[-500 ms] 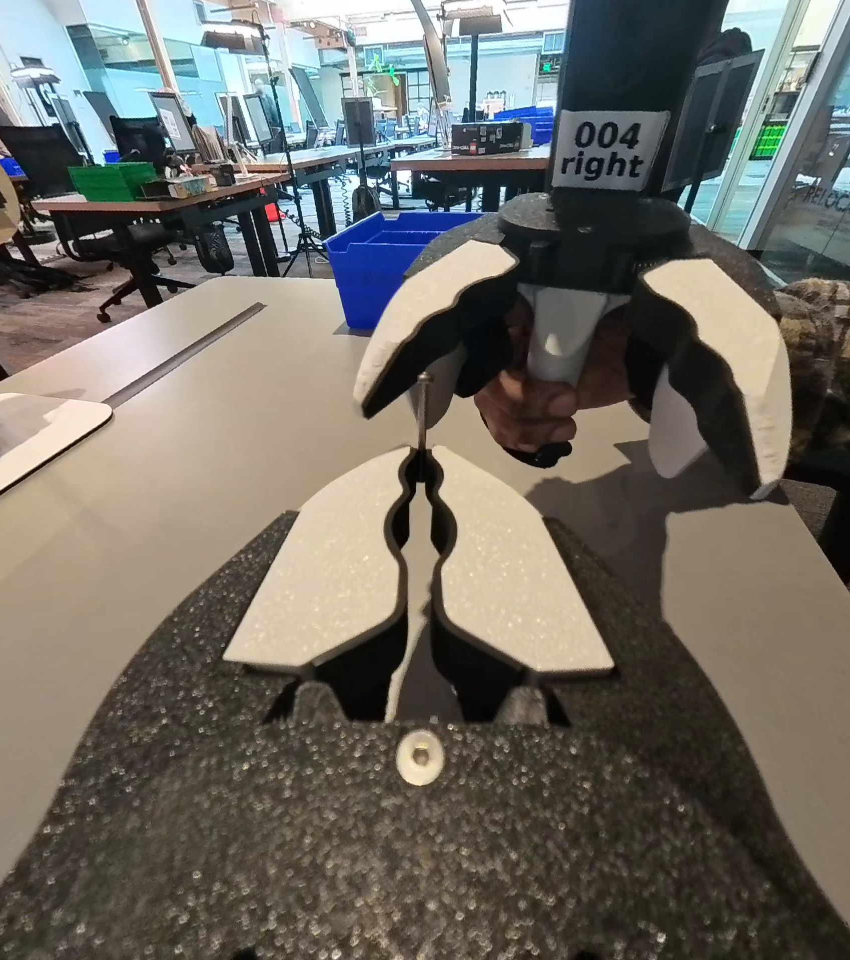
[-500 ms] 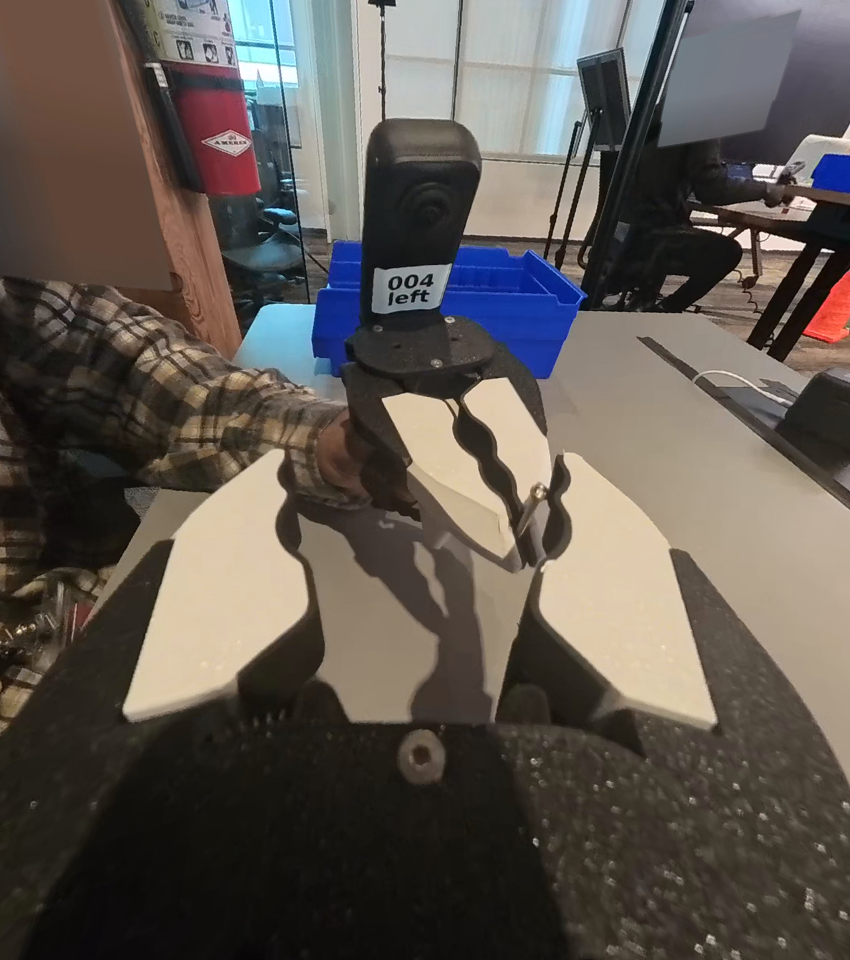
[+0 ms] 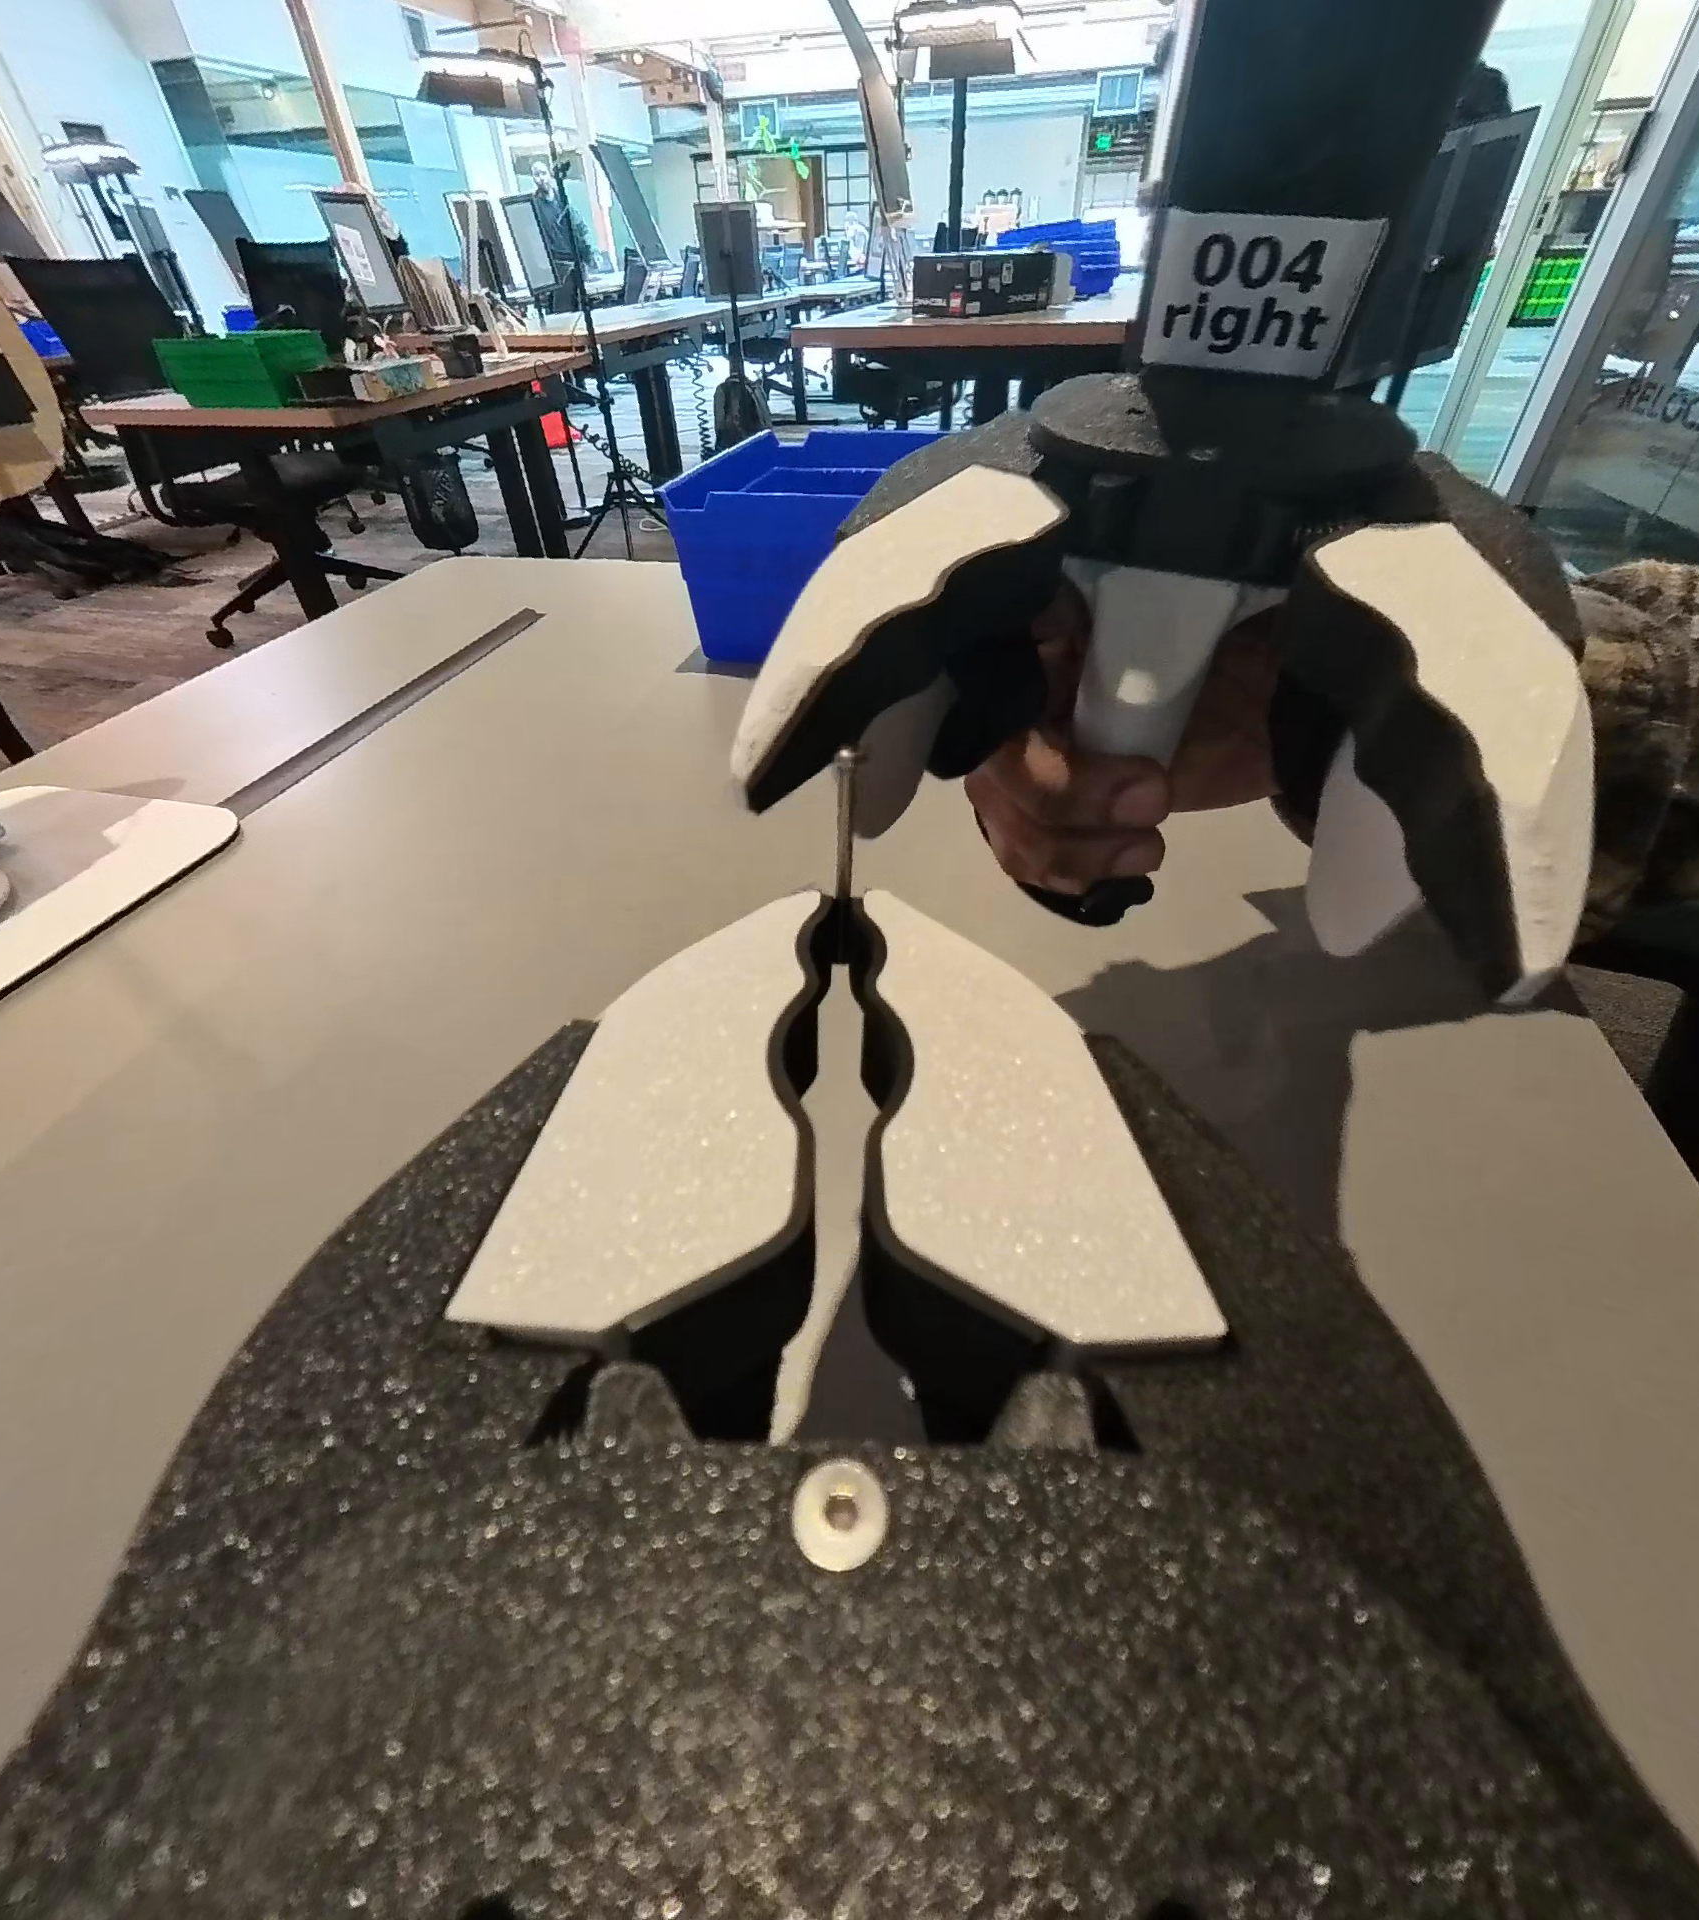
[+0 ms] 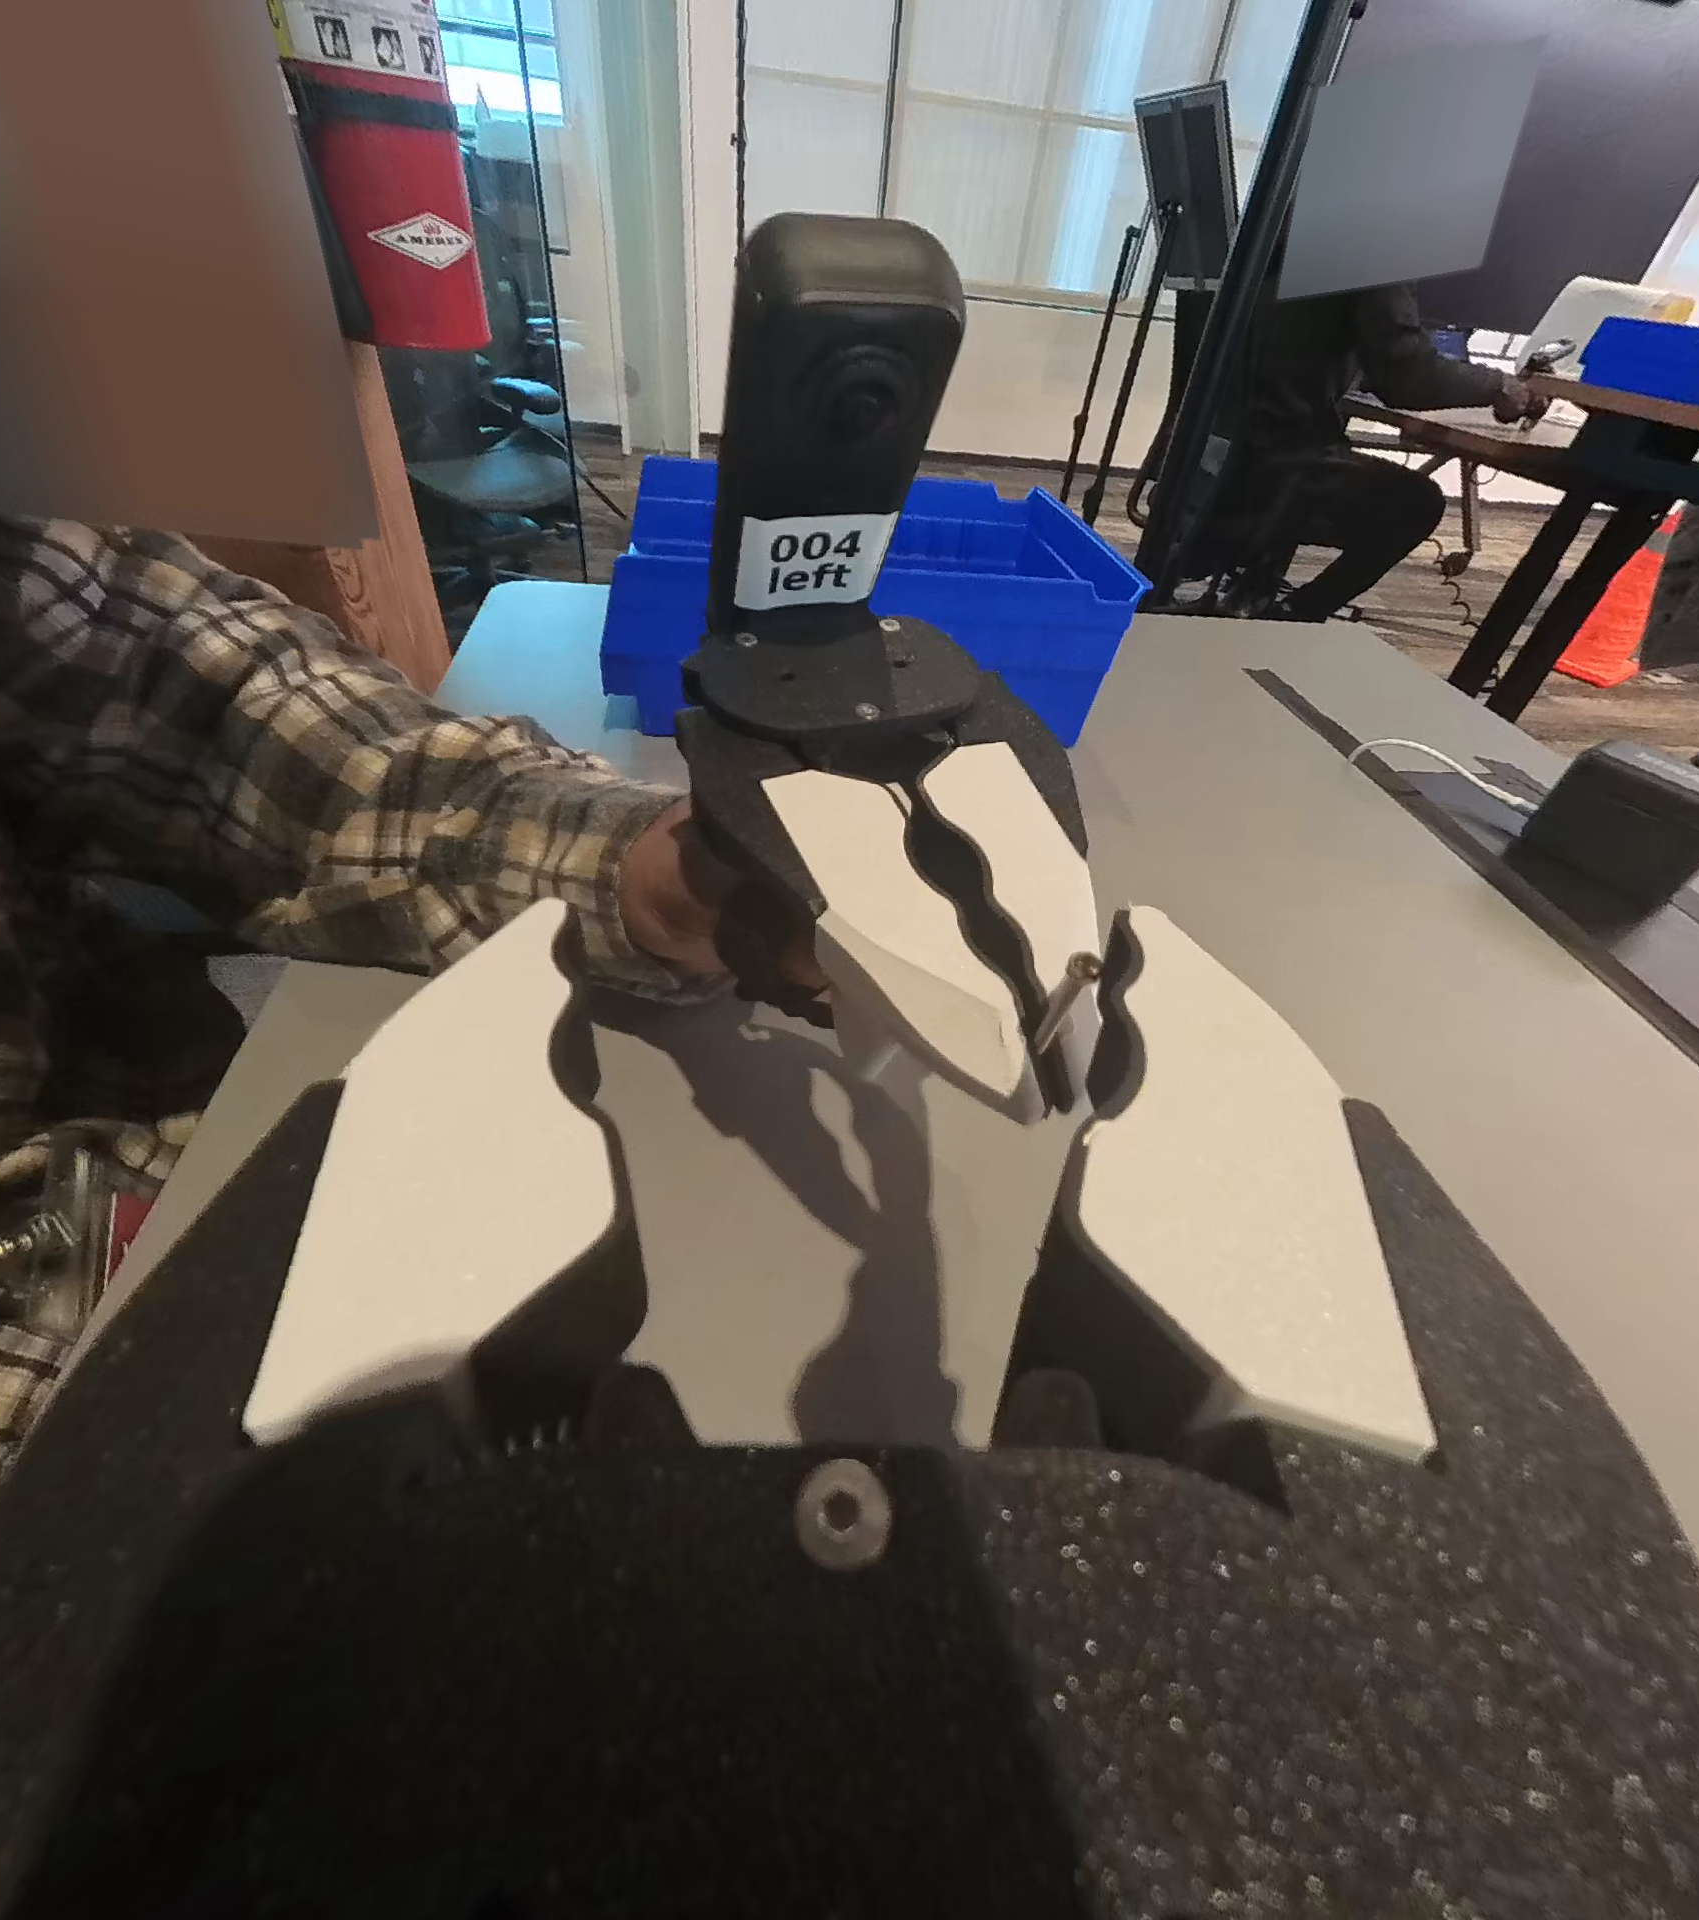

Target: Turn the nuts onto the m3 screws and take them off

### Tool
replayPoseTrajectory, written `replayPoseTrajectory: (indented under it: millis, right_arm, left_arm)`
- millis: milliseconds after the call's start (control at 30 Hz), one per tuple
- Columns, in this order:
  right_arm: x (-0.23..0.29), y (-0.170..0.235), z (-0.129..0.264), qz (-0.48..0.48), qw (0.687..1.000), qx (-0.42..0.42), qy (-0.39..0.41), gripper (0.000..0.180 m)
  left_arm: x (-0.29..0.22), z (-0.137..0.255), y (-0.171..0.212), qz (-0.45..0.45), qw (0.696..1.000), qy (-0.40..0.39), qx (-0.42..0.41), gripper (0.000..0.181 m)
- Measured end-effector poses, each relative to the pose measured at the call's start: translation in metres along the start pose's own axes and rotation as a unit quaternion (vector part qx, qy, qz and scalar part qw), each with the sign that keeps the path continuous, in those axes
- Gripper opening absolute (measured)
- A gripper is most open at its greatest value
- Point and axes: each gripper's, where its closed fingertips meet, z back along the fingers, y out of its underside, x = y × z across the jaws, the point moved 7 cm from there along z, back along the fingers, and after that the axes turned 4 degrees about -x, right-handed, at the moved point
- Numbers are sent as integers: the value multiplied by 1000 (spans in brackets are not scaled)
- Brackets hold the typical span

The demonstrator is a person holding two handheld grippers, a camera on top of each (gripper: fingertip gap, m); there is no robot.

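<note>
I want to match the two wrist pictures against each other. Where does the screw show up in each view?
Left wrist view: the screw stands upright just above centre, pinched at the tips of the left hand-held gripper.
Right wrist view: the screw leans right of centre, beside the inner edge of the right hand-held gripper's right finger.
Shared landmark: the blue bin at the table's far edge.
</note>
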Motion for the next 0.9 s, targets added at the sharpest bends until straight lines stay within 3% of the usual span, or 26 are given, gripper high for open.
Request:
replayPoseTrajectory:
  millis: [900]
  right_arm:
    - [0, -1, 4, 1, 1000, 7, 3, 91]
  left_arm:
    - [1, 1, -1, 1, 1000, -3, -4, 2]
